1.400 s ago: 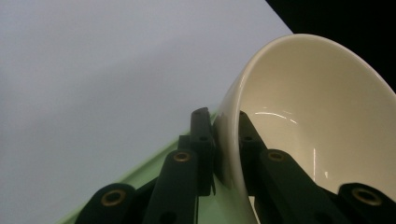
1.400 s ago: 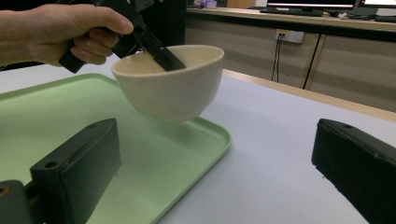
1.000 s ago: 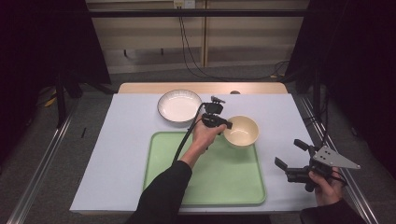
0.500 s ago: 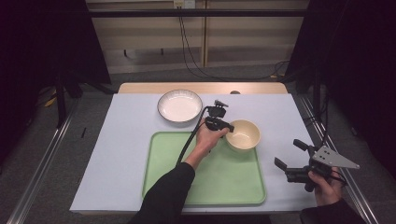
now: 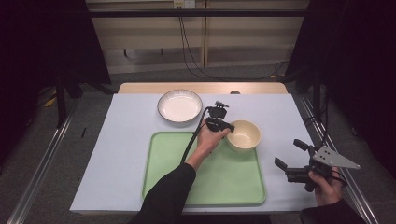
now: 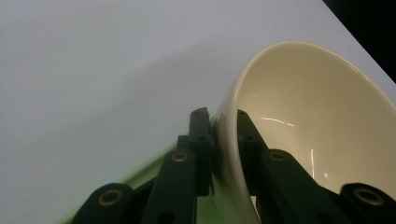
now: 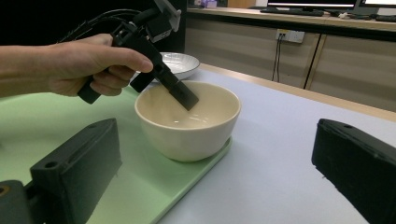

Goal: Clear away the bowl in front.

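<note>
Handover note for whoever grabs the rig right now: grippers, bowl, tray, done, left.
Left gripper: shut on the bowl rim, one jaw inside, one outside.
Right gripper: open, holding nothing, off the tray's right side.
Bowl: on the tray's far right corner, at its edge.
Plate: on the table behind the tray, untouched.
Done: bowl gripped and on the tray.
Left, probably: release the bowl, then move the plate onto the tray.
</note>
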Demonstrator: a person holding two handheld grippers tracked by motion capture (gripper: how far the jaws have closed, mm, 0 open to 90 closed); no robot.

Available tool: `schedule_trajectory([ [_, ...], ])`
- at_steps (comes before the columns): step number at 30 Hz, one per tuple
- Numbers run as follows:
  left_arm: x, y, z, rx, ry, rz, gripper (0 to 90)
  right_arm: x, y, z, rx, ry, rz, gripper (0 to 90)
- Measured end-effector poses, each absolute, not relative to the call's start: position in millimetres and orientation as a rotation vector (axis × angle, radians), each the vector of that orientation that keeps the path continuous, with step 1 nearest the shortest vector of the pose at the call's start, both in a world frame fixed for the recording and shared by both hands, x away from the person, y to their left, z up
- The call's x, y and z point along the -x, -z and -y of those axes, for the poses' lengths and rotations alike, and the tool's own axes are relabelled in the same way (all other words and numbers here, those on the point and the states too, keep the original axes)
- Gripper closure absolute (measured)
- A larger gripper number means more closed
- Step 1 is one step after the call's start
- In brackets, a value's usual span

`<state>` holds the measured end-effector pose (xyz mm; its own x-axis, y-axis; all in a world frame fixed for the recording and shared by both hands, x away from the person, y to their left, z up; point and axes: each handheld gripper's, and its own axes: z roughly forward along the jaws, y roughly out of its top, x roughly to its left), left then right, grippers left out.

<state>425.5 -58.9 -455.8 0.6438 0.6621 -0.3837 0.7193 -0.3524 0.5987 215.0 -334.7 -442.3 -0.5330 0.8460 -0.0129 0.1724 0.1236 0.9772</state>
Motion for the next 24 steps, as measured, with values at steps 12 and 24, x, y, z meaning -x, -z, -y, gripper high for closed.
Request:
schedule_trajectory([
  [12,-423.6,454.1,54.5,-2.099,0.02,-0.986,62.8,-214.6,442.2,334.4,-0.985,-1.451,-1.807,1.1],
  [24,-419.1,444.6,42.3,-2.069,-0.081,-0.889,6.7,-214.7,442.3,334.9,-0.979,-1.45,-1.806,1.1],
])
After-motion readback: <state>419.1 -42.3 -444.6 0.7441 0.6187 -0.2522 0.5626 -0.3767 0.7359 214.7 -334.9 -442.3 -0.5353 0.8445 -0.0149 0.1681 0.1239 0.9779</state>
